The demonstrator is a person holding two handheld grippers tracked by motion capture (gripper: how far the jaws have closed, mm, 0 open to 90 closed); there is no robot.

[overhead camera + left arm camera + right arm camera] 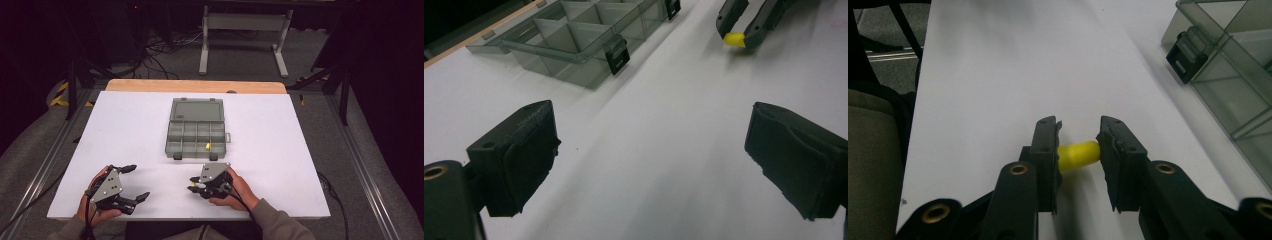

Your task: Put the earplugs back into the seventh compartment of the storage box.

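Observation:
A grey see-through compartment box (182, 142) lies open in the middle of the white table, its lid (196, 111) folded back. One small yellow piece (207, 146) rests in a front compartment. My right gripper (194, 185) lies near the front edge, just in front of the box, shut on another small yellow piece (1078, 155) that bridges both pads just above the tabletop. From the left gripper view that same yellow piece (734, 39) shows at the jaw tips. My left gripper (137, 182) rests at the front left, jaws wide open with nothing between them (654, 150).
The box's black latches (618, 54) face me, one of them (1188, 52) close to my right gripper. A wooden strip (195, 86) runs along the table's far edge. A metal stand (245, 30) and cables sit on the floor beyond. Metal rails flank the table.

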